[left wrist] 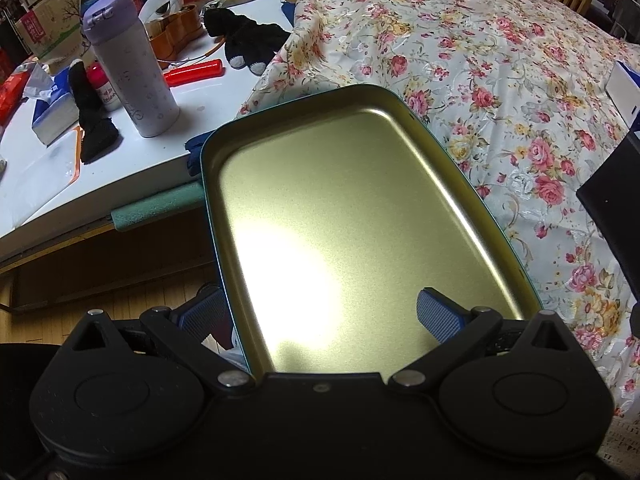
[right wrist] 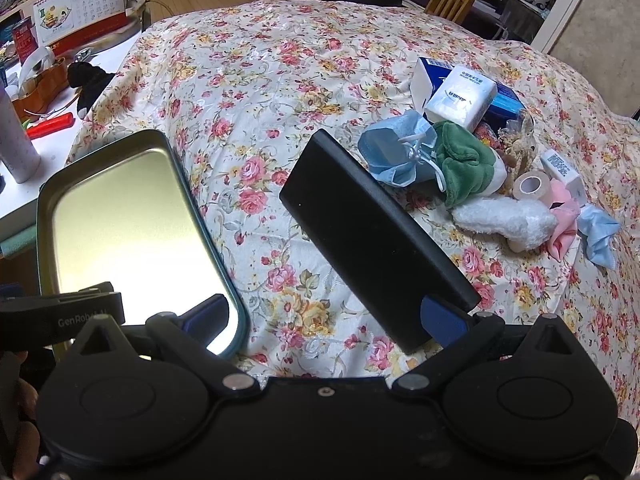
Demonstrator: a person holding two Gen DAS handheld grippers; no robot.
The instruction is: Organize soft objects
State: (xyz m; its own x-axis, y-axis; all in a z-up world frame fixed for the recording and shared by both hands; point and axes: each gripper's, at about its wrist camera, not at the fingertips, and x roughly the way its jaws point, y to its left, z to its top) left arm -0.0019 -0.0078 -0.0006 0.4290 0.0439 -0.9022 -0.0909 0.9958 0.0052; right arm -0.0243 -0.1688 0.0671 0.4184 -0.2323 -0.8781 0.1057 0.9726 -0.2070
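A metal tray (left wrist: 472, 200), gold inside and teal outside, fills the left wrist view. My left gripper (left wrist: 320, 308) is open; one pad sits outside the tray's left wall and the other inside the tray. The tray (right wrist: 188, 184) also shows at the left of the right wrist view. There a flat black box (right wrist: 372, 240) lies slanted on the floral cloth (right wrist: 260, 92), its near end against one pad of my open right gripper (right wrist: 324, 312). Beyond it lie soft things: a blue mask (right wrist: 392, 156), green plush (right wrist: 464, 164), a white fluffy piece (right wrist: 504, 220), pink cloth (right wrist: 564, 220) and light blue cloth (right wrist: 600, 236).
A tissue pack (right wrist: 460, 96), a blue carton (right wrist: 430, 70), a tape roll (right wrist: 528, 186) and a small white box (right wrist: 560, 168) sit among the pile. On the white table (left wrist: 132, 168) stand a lilac bottle (left wrist: 128, 68), black socks (left wrist: 248, 40), a red tool (left wrist: 192, 72) and clutter.
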